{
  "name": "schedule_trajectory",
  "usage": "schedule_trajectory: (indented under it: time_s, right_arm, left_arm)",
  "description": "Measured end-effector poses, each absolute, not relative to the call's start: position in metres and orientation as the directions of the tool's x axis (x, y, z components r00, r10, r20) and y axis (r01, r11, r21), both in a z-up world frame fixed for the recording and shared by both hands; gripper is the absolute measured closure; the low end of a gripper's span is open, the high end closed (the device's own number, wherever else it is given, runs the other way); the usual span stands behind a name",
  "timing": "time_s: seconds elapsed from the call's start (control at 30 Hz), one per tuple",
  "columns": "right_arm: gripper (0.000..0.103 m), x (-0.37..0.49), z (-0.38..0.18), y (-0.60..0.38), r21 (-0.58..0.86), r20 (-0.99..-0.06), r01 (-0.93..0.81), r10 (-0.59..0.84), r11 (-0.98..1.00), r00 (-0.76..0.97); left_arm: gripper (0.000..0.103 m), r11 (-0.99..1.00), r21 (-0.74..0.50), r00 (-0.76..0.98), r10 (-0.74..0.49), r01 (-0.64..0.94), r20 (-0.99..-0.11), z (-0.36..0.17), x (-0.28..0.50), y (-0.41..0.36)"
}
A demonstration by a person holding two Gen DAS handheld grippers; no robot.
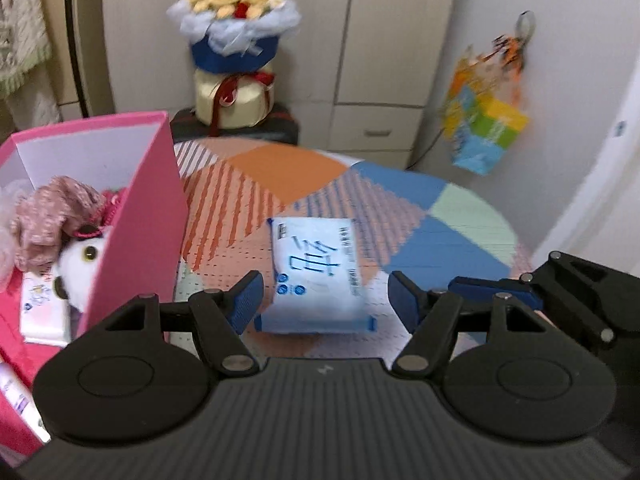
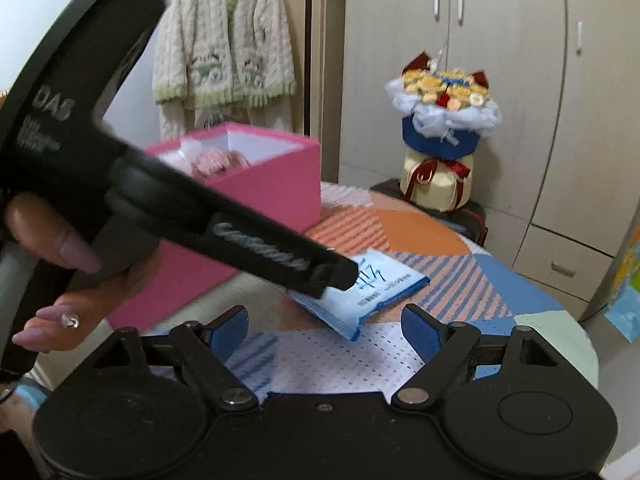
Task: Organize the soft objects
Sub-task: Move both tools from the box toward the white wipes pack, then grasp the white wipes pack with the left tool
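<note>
pale cupboards are standing behind a round patchwork counter [image 1: 280,168]. blue tissue pack [image 1: 318,276] is lying flat mid-counter, right of the pink box [image 1: 136,216] already holding plush items. left tool [image 1: 326,300] is hovering with jaws apart around the pack, not pressing. right tool [image 2: 326,334] is gaping, empty, near. risk: both tools crowding together, colliding or nudging the slick pack away.
</note>
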State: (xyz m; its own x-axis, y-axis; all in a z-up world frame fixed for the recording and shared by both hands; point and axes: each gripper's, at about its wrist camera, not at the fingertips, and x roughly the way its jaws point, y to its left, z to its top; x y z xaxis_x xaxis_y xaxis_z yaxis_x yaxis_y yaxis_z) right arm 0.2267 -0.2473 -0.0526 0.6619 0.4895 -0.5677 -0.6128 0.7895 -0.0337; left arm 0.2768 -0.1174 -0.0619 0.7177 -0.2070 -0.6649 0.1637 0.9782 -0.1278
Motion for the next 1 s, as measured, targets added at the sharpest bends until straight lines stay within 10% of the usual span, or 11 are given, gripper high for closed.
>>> schedule_trajectory:
  time_s: [0.5,0.63,1.0]
  right_arm:
    - [0.017,0.304,-0.100,-0.240,0.027,-0.617,-0.657,0.529,0.754,0.582]
    - [0.017,0.308,-0.108,-0.235,0.049,-0.620,-0.669,0.548,0.742,0.562]
    - [0.047,0.290,-0.114,-0.224,-0.015,-0.599,-0.613,0.484,0.790,0.638]
  left_arm:
    - [0.035,0.967,-0.252,0.667,-0.212,0.038,-0.714,-0.099,0.312,-0.108]
    - [0.051,0.961,-0.276,0.662,-0.206,-0.001,-0.720,-0.105,0.314,-0.104]
    - [0.061,0.949,-0.315,0.645,-0.261,0.033,-0.718,-0.111,0.309,-0.104]
